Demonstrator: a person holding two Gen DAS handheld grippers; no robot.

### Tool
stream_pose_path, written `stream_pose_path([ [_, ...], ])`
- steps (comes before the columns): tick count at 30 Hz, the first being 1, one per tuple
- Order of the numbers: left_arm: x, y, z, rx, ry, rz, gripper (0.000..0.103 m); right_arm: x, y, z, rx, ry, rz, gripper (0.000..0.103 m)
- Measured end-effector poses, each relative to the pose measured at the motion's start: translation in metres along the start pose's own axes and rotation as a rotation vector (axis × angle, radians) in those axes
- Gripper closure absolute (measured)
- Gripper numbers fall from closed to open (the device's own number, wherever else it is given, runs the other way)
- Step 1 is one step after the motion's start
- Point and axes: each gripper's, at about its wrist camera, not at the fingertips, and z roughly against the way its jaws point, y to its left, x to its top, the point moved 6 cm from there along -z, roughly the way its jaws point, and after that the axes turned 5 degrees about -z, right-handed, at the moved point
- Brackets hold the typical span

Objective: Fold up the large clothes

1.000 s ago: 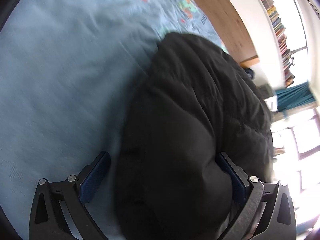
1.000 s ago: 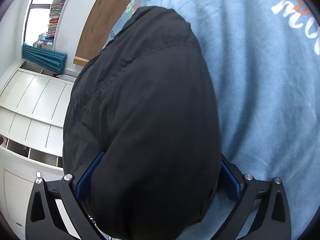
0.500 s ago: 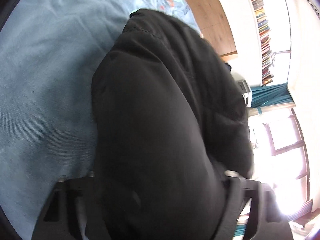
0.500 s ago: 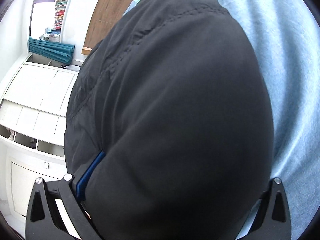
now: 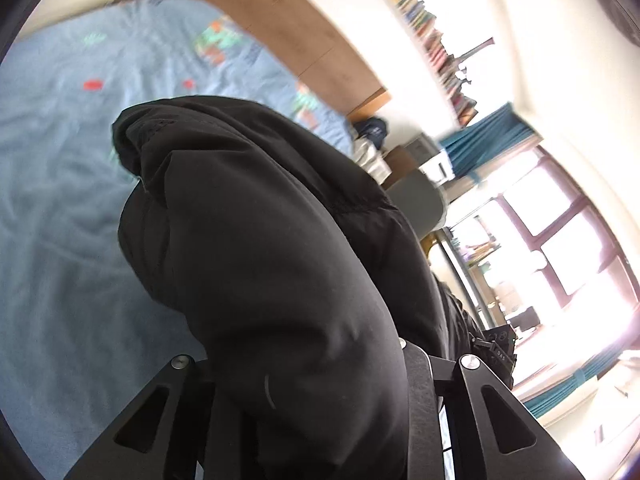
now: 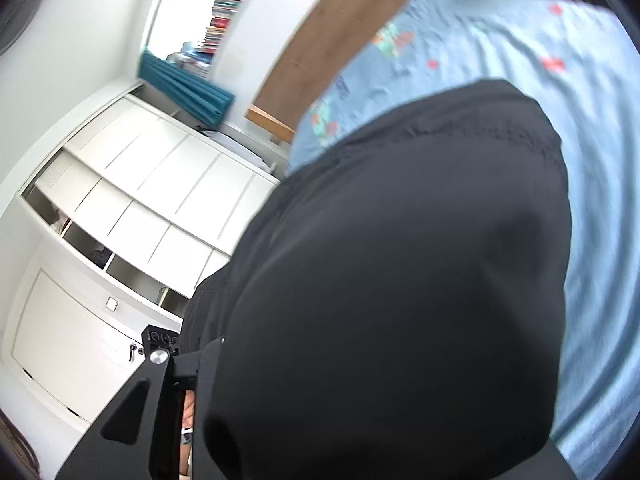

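The puffy black jacket (image 5: 280, 264) bulges in thick matte folds, clamped in both grippers' jaws above the blue bedsheet (image 5: 60, 200).

Left wrist view: looks forward along its fingers, very close to the black jacket (image 5: 288, 264), which fills frame centre; blue bedspread (image 5: 60, 208) at left, window (image 5: 560, 248) at right.

Right wrist view: equally close; jacket (image 6: 400, 280) centre and lower right, white cupboards (image 6: 132, 208) at left.

Shared: jacket, bedspread (image 6: 600, 120), wooden headboard (image 5: 296, 36).
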Motion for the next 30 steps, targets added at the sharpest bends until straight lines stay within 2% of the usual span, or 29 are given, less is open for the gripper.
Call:
stream_pose_path([
  [6,-0.004,-0.044,0.055,-0.021,-0.043,-0.072,0.079,0.001,0.064,0.03,0.074,-0.043,0.081,0.071],
  [8,-0.016,-0.057,0.076,-0.015,-0.048,-0.096,0.079,-0.011,0.081,0.046,0.109,-0.049,0.099,0.071],
  [11,-0.046,-0.055,0.099,0.0,-0.033,-0.099,0.079,-0.033,0.091,0.059,0.125,-0.034,0.115,0.071],
  [13,-0.077,-0.043,0.108,0.027,0.003,-0.073,0.079,-0.055,0.084,0.069,0.119,-0.015,0.092,0.071],
  [14,-0.082,-0.035,0.107,0.039,0.018,-0.059,0.079,-0.062,0.082,0.07,0.112,-0.007,0.083,0.071],
  [19,-0.147,0.016,0.111,0.133,0.111,0.039,0.079,-0.117,0.033,0.083,0.015,0.058,0.02,0.07],
  [22,-0.172,0.045,0.111,0.175,0.138,0.126,0.074,-0.14,0.0,0.09,-0.067,0.087,-0.023,0.068],
  [25,-0.181,0.069,0.116,0.182,0.142,0.217,0.066,-0.153,-0.031,0.101,-0.178,0.085,-0.072,0.05],
  [27,-0.184,0.074,0.123,0.197,0.141,0.236,0.06,-0.155,-0.048,0.107,-0.239,0.084,-0.089,0.036],
  [30,-0.184,0.078,0.138,0.223,0.142,0.237,0.054,-0.158,-0.062,0.124,-0.273,0.074,-0.114,0.03],
])
